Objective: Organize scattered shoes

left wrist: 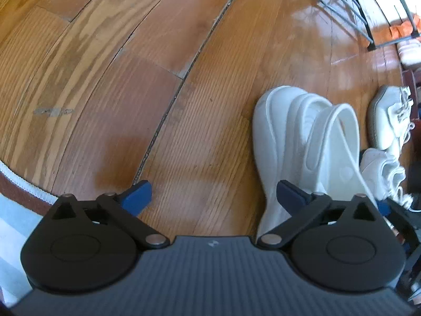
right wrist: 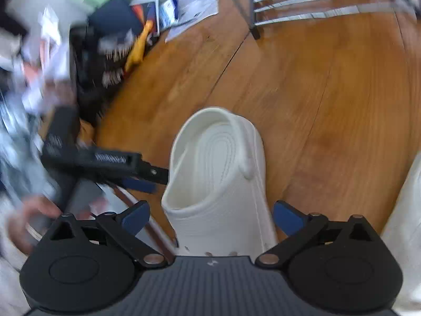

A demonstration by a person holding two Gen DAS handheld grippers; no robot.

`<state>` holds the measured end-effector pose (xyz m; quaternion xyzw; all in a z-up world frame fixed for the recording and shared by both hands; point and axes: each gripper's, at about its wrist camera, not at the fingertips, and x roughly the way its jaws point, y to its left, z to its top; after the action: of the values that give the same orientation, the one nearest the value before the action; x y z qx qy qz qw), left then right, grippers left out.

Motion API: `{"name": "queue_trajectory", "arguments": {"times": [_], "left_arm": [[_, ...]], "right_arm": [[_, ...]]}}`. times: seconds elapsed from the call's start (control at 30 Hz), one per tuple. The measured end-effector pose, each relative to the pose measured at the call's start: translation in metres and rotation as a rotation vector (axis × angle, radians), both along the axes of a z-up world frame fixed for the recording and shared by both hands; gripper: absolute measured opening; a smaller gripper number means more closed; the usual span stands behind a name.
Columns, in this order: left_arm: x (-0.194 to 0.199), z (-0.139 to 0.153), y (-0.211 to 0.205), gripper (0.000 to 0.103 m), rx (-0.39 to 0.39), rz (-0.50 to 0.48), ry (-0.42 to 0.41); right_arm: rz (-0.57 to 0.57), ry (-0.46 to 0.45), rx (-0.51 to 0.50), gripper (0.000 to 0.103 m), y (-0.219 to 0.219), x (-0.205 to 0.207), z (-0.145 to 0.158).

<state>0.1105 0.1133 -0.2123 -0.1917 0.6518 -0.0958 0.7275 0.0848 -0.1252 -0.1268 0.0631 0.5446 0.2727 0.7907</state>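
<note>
A white clog [right wrist: 218, 179] lies on the wooden floor between the fingers of my right gripper [right wrist: 211, 218], its heel end pointing away. The jaws stand open, with a gap on each side of the clog. In the left wrist view the same white clog [left wrist: 302, 137] lies to the right of my left gripper [left wrist: 213, 197], which is open over bare floor with nothing between its fingers. Two white sneakers [left wrist: 389, 121] lie just beyond the clog at the right edge. The left gripper [right wrist: 110, 160] and a blurred hand [right wrist: 26, 218] also appear at the left of the right wrist view.
A metal shoe rack [left wrist: 342, 2] stands on the floor ahead, seen again as a shoe rack [right wrist: 315, 2] at the top right. Papers and dark clutter [right wrist: 118, 34] pile up at the far left. A rug edge [left wrist: 15, 192] lies at the lower left. Orange items [left wrist: 400, 30] sit behind the rack.
</note>
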Motion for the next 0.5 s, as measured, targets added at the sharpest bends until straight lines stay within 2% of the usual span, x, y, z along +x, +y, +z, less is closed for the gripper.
{"name": "queue_trajectory", "arguments": {"times": [0.1, 0.3, 0.37, 0.5], "left_arm": [[0.001, 0.003, 0.001, 0.103, -0.022, 0.006, -0.016], [0.002, 0.000, -0.003, 0.103, -0.014, -0.007, -0.024], [0.002, 0.001, -0.007, 0.103, 0.016, -0.010, -0.037], [0.006, -0.001, -0.009, 0.103, 0.031, -0.015, -0.055]], "right_arm": [[0.039, 0.019, -0.020, 0.101, 0.010, -0.006, -0.002], [0.109, 0.046, -0.174, 0.103, 0.041, -0.017, -0.027], [0.122, 0.041, -0.238, 0.103, 0.055, -0.016, -0.036], [0.095, 0.041, -0.285, 0.103, 0.067, -0.012, -0.043]]}}
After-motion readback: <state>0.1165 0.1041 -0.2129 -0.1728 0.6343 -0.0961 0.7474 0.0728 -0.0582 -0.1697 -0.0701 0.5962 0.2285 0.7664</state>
